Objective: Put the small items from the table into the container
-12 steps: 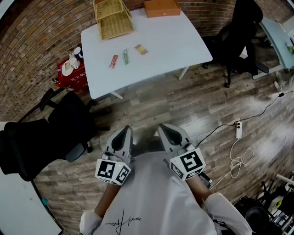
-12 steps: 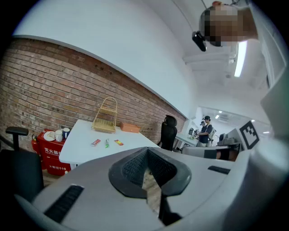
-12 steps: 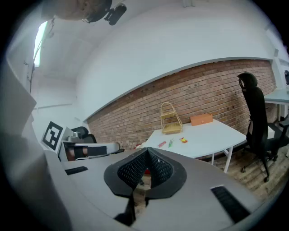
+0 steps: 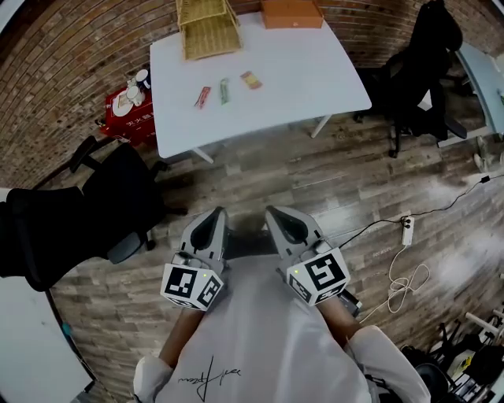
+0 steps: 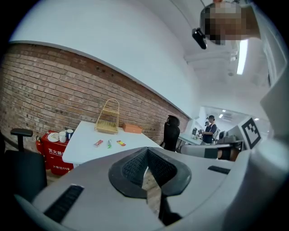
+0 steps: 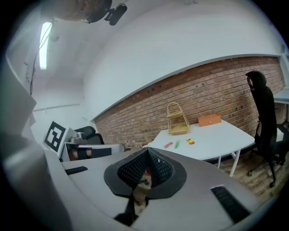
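Note:
Three small packets lie on the white table: a red one, a green one and a yellow-red one. They also show far off as the red packet, green packet and yellow-red packet, and as the red packet. A wicker basket rack stands at the table's back edge. My left gripper and right gripper are held close to my body, well short of the table, both shut and empty.
An orange box sits at the table's back right. A black office chair stands at the left, another chair at the right. A red box with cups stands left of the table. Cables and a power strip lie on the floor.
The view has shifted: the table and its items sit slightly higher and further right in the head view. Both grippers stay shut and close to my body.

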The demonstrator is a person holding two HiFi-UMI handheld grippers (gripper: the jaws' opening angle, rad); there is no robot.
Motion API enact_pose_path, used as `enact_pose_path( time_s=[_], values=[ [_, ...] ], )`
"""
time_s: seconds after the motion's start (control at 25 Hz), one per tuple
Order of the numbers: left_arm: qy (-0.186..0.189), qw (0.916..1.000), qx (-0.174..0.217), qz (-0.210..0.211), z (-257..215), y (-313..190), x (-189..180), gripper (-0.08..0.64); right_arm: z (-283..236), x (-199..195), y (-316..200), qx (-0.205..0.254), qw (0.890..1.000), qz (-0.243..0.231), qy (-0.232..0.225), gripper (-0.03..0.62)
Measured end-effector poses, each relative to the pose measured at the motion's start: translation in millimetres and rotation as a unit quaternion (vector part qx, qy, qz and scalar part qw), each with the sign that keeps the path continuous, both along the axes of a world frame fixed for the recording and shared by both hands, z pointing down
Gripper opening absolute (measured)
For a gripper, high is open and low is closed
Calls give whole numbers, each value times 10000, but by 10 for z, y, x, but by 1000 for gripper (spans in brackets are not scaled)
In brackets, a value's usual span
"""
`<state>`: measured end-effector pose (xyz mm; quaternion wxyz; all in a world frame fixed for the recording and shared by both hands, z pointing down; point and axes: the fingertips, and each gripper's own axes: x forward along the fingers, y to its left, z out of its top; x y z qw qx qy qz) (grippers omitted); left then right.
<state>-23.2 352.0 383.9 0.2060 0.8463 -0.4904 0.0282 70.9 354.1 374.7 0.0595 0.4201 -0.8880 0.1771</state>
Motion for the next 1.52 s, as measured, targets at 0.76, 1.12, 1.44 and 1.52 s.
enact_pose_path(
  time_s=[0.76,1.12,1.44,1.52],
  values=[
    [215,9997,99,76,-116,-344,-17,11,8,-113,-279,-187,9992,-302,-185,23],
    [154,9998,-8,161,-72,-927,-64,11,3,-213,-753,-231,9989,-404,14,23],
    [100,9996,-200,199,4,-1383,-196,11,30,-383,-1207,-403,9981,-468,1,23],
    [95,9995,-205,238,10,-1511,-229,11,27,-414,-1330,-418,9982,-427,25,23]
  ],
)
